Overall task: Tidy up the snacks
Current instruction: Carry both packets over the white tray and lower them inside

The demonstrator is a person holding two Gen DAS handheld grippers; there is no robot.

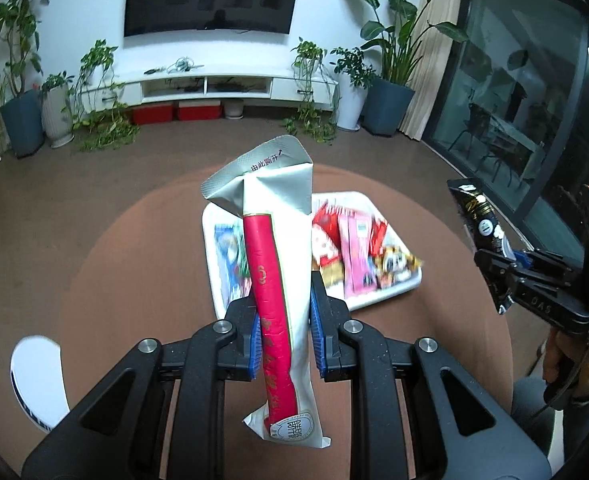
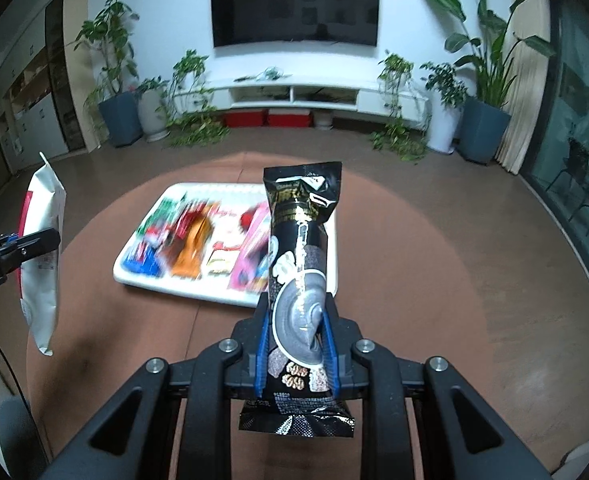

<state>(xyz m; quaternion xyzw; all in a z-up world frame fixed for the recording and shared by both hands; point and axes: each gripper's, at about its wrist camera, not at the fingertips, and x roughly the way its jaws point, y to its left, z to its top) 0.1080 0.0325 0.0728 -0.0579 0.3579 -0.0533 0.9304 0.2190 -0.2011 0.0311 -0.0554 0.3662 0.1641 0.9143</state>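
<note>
My left gripper [image 1: 283, 300] is shut on a tall white and red snack packet [image 1: 278, 264], held upright above the round brown table [image 1: 134, 264]. It also shows in the right wrist view [image 2: 42, 256], at the far left. My right gripper [image 2: 296, 320] is shut on a black sesame snack packet [image 2: 300, 256], held upright; it shows in the left wrist view [image 1: 478, 216], at the right. A white tray [image 1: 378, 300] with several colourful snack packets lies on the table beyond both grippers, also in the right wrist view [image 2: 182, 284].
A white object [image 1: 34, 376] sits at the table's near left edge. Beyond the table are brown floor, a white TV cabinet [image 2: 294, 96], potted plants [image 2: 118, 116] and glass doors [image 1: 506, 112] at the right.
</note>
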